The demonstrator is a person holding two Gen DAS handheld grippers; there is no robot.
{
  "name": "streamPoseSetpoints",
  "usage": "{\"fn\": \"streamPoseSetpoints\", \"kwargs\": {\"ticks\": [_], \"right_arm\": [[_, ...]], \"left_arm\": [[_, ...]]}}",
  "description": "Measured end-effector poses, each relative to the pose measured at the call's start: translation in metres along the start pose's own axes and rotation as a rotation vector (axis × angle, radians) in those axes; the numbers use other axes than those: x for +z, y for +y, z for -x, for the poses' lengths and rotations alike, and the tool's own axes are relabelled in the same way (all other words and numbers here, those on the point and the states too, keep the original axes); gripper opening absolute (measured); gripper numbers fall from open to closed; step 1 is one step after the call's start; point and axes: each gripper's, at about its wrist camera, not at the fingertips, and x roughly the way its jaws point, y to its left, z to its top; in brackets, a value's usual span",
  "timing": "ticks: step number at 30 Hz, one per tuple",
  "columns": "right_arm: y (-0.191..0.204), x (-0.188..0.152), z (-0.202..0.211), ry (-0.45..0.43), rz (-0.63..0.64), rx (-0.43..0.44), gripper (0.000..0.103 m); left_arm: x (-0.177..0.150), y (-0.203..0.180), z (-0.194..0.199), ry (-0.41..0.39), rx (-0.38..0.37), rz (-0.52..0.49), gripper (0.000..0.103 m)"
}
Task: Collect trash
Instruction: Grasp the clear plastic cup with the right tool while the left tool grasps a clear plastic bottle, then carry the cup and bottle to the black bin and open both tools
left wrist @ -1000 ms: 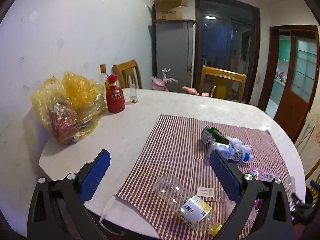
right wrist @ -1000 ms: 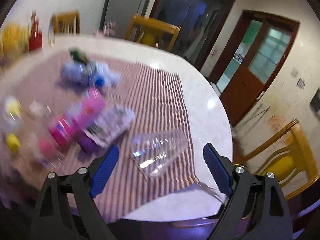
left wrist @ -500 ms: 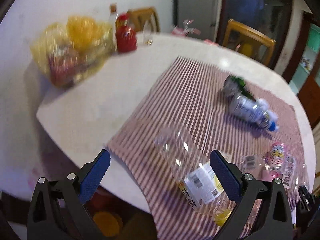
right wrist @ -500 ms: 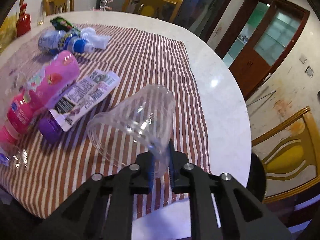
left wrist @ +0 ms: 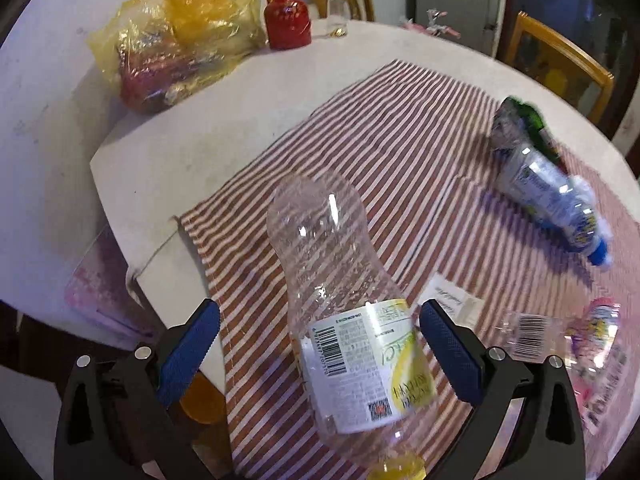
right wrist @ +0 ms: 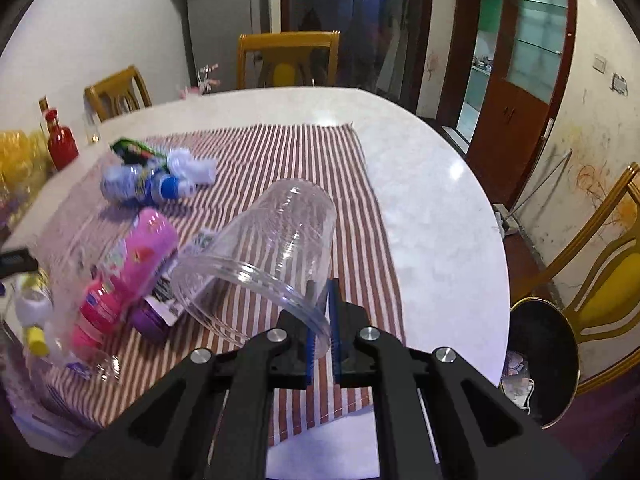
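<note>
Right gripper (right wrist: 322, 344) is clamped on the wall of the clear plastic cup (right wrist: 260, 256) right at the rim, one pad inside and one outside; a thin-wall pinch makes sense since the cup body is too wide and too soft to squeeze across. Cup hangs tilted, mouth toward the gripper, base pointing away over the striped cloth (right wrist: 280, 152), apparently clear of it. Black bin (right wrist: 548, 360) sits on the floor just past the table edge on that side, likely the drop target. Left gripper (left wrist: 320, 352) is spread wide and straddles the empty clear bottle with the yellow cap (left wrist: 340, 300); pads stand either side of the labelled section, not touching it, so nothing gripped yet. Bottle lies flat on the cloth, cap end toward the gripper, base away; the label band looks like the stiffest place to close on. Beside it, a small paper tag (left wrist: 452, 300) and the pink bottle (right wrist: 128, 264) with a printed wrapper tucked against it. Further out, the crushed blue-capped bottle (left wrist: 552, 196) lies against a green bottle (left wrist: 532, 128) and a wad of tissue (right wrist: 192, 166); all still to collect. At the far table edge, a yellow plastic bag (left wrist: 176, 40), a red bottle (left wrist: 286, 24) and a small glass (left wrist: 338, 18) stand off the cloth, probably not trash.
</note>
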Motion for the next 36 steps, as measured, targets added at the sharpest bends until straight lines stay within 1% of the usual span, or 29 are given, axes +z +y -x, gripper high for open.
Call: {"fn": "streamPoseSetpoints", "kwargs": {"ticks": [4, 6, 8, 10, 12, 16, 21, 26, 33, 36], "right_arm": [[-0.008, 0.004, 0.006, -0.018, -0.024, 0.019, 0.007], [-0.011, 0.006, 0.007, -0.023, -0.032, 0.027, 0.007], [-0.011, 0.007, 0.008, -0.027, -0.036, 0.037, 0.007], [-0.012, 0.008, 0.009, -0.029, -0.037, 0.046, 0.007], [-0.011, 0.009, 0.01, -0.032, -0.037, 0.053, 0.007], [-0.011, 0.009, 0.013, -0.037, -0.037, 0.056, 0.007], [-0.01, 0.01, 0.014, -0.034, -0.034, 0.053, 0.007], [-0.005, 0.013, 0.016, -0.038, -0.022, 0.051, 0.007], [0.002, 0.015, 0.015, -0.036, -0.01, 0.054, 0.007], [0.003, 0.016, 0.016, -0.039, -0.011, 0.056, 0.007]], "left_arm": [[-0.004, -0.007, -0.012, 0.031, 0.025, -0.006, 0.096], [-0.006, -0.013, -0.015, 0.035, 0.021, -0.034, 0.088], [-0.007, -0.017, -0.017, 0.04, 0.011, -0.058, 0.078], [-0.007, -0.02, -0.024, 0.062, -0.018, -0.076, 0.073], [-0.008, -0.02, -0.029, 0.066, -0.039, -0.091, 0.07], [-0.005, -0.012, -0.036, 0.087, -0.149, -0.085, 0.069], [0.0, -0.004, -0.037, 0.08, -0.206, -0.092, 0.067], [0.008, 0.004, -0.027, 0.04, -0.243, -0.077, 0.066], [0.024, 0.005, 0.007, -0.069, -0.309, -0.088, 0.065], [0.029, -0.002, 0.027, -0.115, -0.342, -0.113, 0.064]]}}
